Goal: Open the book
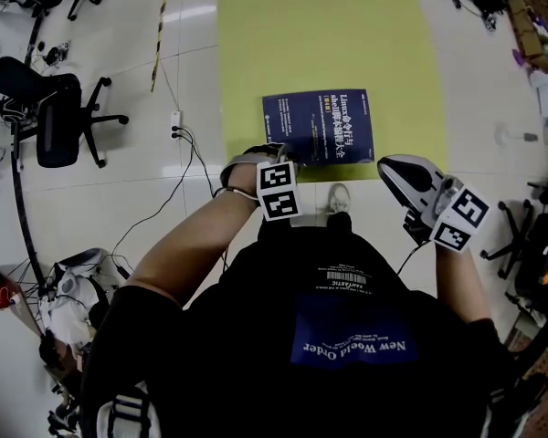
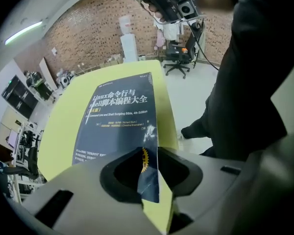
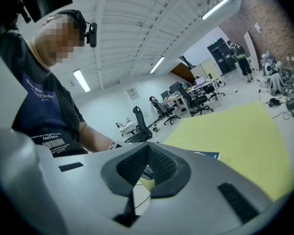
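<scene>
The work surface is a yellow mat (image 1: 320, 35) on a white tiled floor (image 1: 192, 80), with office chairs and cables around it.

**Head view.** The book (image 1: 318, 126) lies flat on the near part of the mat, directly beyond my left gripper (image 1: 267, 153). Its long axis runs across me, left to right. The left gripper points steeply down at the book's near left corner. My right gripper (image 1: 393, 167) hangs well off the book's right end, over bare floor. The left is therefore the nearer tool.

**Left gripper view.** The book (image 2: 120, 111) stretches away from the left gripper (image 2: 149, 173) along its long axis, title upright. The jaws pinch the corner of the front cover (image 2: 148, 180), which stands on edge between the pads.

**Right gripper view.** The right gripper (image 3: 147, 168) has its jaws pressed together with nothing between them. It points roughly level, and only a corner of the book (image 3: 208, 155) shows past it.

**Judgement.** The spine appears to lie along the far long edge, so the cover should swing up and away from me.
</scene>
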Demonstrator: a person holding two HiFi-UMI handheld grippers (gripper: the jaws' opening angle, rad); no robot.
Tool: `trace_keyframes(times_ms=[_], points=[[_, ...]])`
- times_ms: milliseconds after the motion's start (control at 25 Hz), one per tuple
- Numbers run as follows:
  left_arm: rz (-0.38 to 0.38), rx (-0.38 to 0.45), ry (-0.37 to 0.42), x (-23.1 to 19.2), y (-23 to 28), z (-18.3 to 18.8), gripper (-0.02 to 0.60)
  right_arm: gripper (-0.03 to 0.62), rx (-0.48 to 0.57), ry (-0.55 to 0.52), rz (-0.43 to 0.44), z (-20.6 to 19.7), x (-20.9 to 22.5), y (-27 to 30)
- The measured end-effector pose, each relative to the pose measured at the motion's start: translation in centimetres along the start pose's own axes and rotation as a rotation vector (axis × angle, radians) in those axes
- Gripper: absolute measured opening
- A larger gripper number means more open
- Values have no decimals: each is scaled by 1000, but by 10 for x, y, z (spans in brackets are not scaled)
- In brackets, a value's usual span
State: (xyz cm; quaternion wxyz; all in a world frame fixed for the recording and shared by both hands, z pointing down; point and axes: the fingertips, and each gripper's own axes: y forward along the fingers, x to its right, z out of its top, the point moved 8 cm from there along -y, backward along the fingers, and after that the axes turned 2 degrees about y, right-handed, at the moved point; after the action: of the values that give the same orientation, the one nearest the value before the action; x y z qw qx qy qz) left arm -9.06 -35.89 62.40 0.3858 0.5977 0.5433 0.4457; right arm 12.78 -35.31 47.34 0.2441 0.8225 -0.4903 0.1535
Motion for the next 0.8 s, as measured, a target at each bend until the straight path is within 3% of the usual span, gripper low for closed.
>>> trace_keyframes(times_ms=[400, 800], points=[[-47, 62, -38, -32, -64, 16, 69, -12, 31, -29, 11, 14, -11, -7], [-101, 167, -163, -124, -100, 20, 67, -12, 57, -35, 22, 29, -6, -8]])
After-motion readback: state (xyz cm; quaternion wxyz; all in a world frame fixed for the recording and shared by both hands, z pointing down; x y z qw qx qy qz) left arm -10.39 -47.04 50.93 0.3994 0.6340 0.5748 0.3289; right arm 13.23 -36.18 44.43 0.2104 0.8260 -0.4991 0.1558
